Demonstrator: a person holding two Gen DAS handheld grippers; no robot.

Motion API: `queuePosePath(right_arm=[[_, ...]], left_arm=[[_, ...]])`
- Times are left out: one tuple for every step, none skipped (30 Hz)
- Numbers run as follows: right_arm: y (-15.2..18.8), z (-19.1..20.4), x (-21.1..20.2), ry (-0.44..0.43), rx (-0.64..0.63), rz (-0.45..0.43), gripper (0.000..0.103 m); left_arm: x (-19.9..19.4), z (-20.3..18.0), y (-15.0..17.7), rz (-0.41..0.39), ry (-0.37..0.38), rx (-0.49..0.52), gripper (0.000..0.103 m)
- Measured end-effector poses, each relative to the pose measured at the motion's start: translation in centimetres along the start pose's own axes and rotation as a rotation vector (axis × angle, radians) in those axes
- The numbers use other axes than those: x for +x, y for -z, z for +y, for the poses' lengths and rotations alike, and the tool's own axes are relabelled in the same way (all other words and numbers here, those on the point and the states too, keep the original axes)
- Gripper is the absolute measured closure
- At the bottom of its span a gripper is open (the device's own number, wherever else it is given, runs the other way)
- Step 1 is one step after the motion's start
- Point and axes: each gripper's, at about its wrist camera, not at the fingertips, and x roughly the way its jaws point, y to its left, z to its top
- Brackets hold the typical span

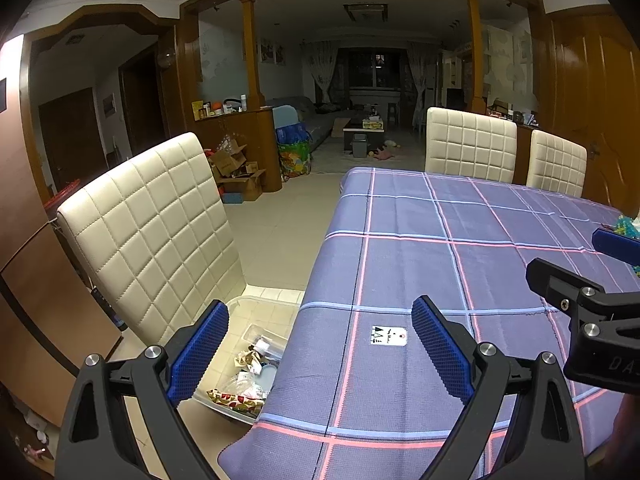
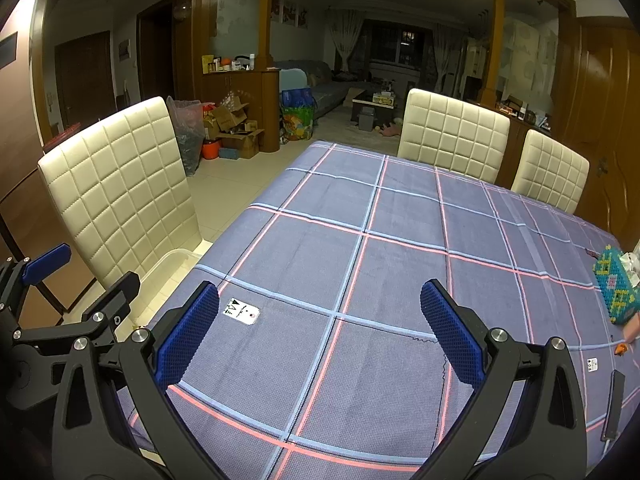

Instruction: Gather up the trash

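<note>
A clear plastic bin [image 1: 240, 308] stands on the floor left of the table, between it and a chair, and holds several pieces of trash: crumpled paper [image 1: 250, 358], clear wrappers, a patterned wrapper [image 1: 236, 398]. A small white tag [image 1: 389, 335] lies on the checked tablecloth; it also shows in the right wrist view [image 2: 241, 312]. My left gripper [image 1: 320, 350] is open and empty, over the table's left edge. My right gripper [image 2: 320, 330] is open and empty, above the table; the tag lies by its left finger. A second small tag [image 2: 592, 364] lies at the right.
Cream quilted chairs stand at the left [image 1: 152, 232] and the far side [image 1: 470, 144]. The table [image 2: 400, 220] wears a purple checked cloth. A beaded tissue box [image 2: 614, 288] and a dark flat phone-like object [image 2: 614, 406] sit at the right edge. Boxes and bags clutter the floor beyond.
</note>
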Motion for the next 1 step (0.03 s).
queuePosePath(right_arm=[[-0.06, 0.05, -0.03, -0.001, 0.001, -0.002, 0.004]], left_arm=[[0.01, -0.02, 0.01, 0.000, 0.002, 0.000, 0.012]])
